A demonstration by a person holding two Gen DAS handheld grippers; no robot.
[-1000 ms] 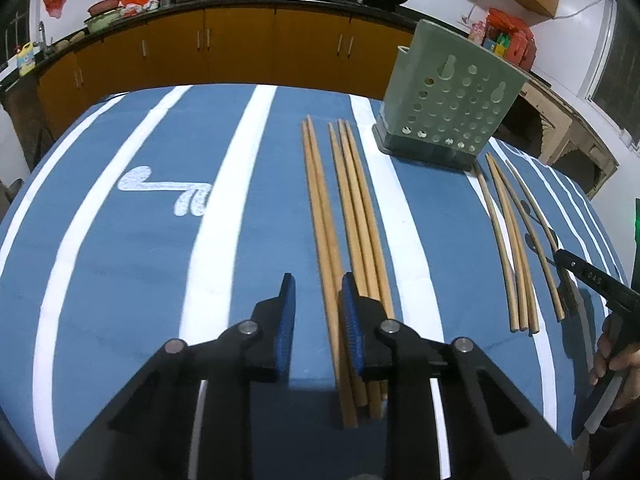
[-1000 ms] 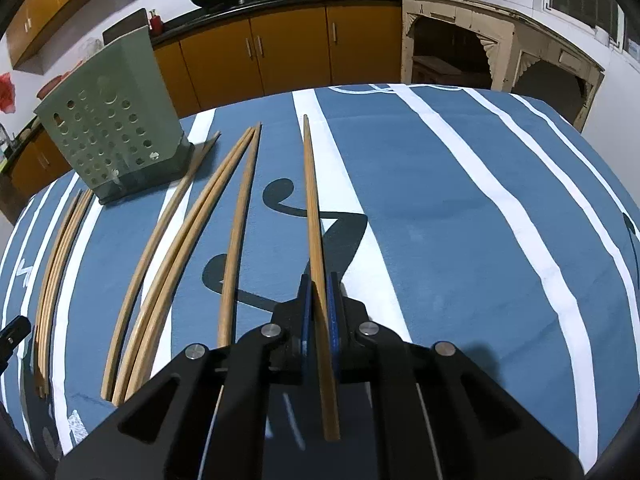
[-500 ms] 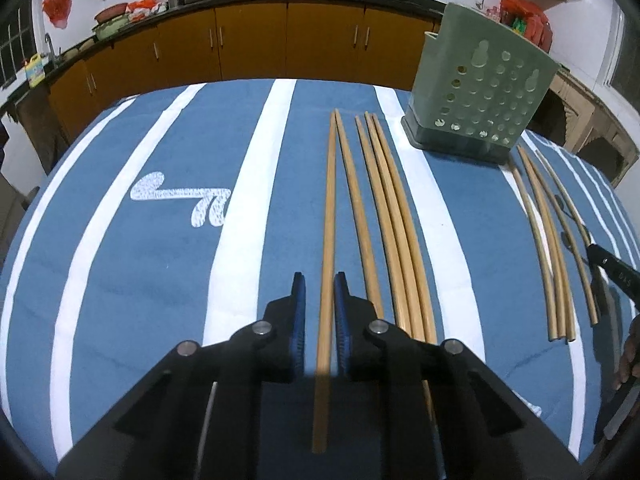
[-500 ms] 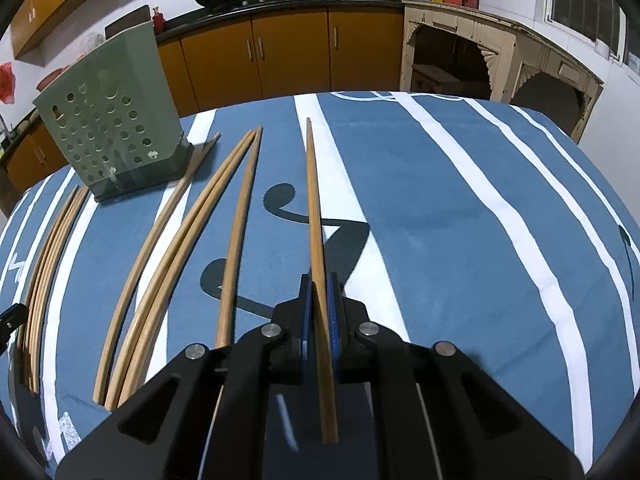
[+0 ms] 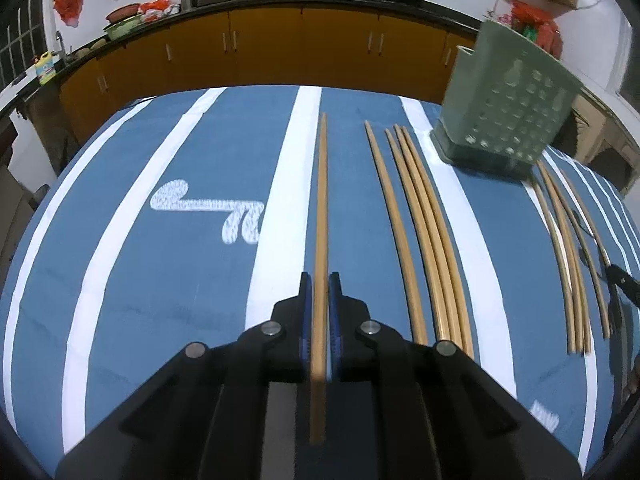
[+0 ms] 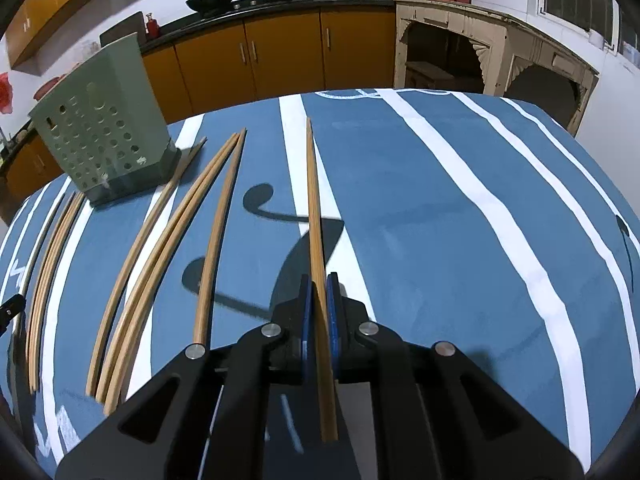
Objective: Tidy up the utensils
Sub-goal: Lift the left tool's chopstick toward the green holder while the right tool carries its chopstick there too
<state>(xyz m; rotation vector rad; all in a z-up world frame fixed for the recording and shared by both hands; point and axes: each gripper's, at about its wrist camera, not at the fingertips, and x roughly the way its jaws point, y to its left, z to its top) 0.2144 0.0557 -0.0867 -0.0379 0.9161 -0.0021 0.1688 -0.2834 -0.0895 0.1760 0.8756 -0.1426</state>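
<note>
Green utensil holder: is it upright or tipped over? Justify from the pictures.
Upright: the green utensil holder stands on its dark base on the tablecloth.

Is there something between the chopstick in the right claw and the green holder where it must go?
Nothing stands upright in the way. Between the held chopstick and the green holder, four loose chopsticks lie flat on the blue cloth.

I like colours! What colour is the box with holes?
Pale green holder, clearest in the right wrist view.

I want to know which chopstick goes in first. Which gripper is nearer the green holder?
Right, narrowly, judging by views. The green holder sits ahead and left of the right gripper; from the left gripper it stands farther off, ahead to the right.
</note>
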